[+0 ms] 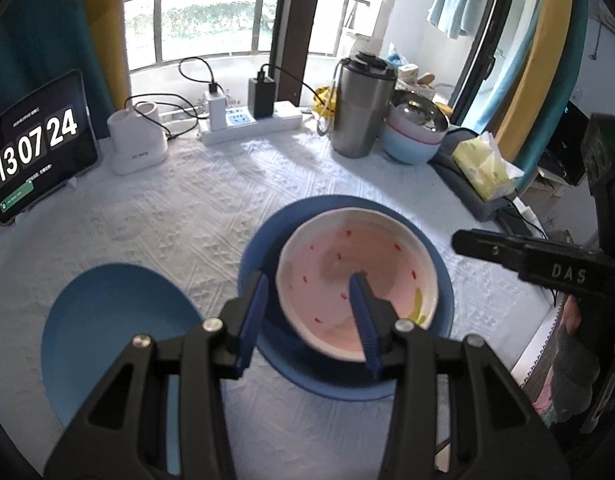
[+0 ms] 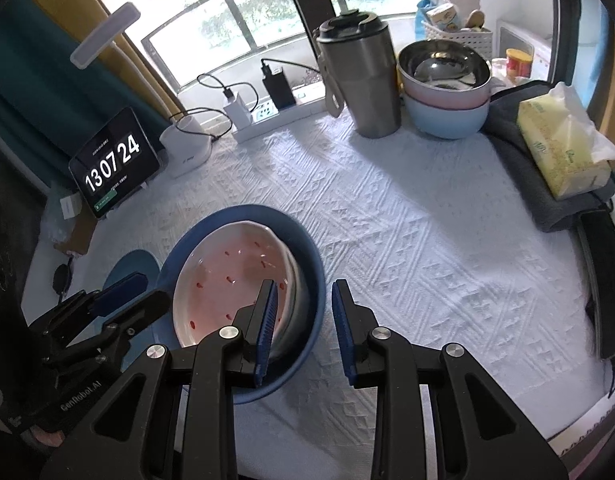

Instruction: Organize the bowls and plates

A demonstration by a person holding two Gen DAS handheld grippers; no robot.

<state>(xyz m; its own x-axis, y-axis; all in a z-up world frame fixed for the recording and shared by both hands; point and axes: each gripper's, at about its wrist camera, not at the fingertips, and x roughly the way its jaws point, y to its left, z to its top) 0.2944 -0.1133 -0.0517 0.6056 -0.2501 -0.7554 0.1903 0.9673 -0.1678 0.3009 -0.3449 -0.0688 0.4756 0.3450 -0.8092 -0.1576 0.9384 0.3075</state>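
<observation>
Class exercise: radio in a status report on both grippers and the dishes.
Left gripper open, astride pink bowl rim. Right gripper open, empty. Bowl sits in dark blue plate; light blue plate alongside. Nothing blocking.

"13 07 24" on tablet; "DAS" on right gripper

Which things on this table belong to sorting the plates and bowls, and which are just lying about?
Job: pink bowl sitting in the dark blue plate; light blue plate; stacked bowls at the back.

Lying about: steel tumbler, tablet clock, power strip, tissue pack, white holder.
</observation>
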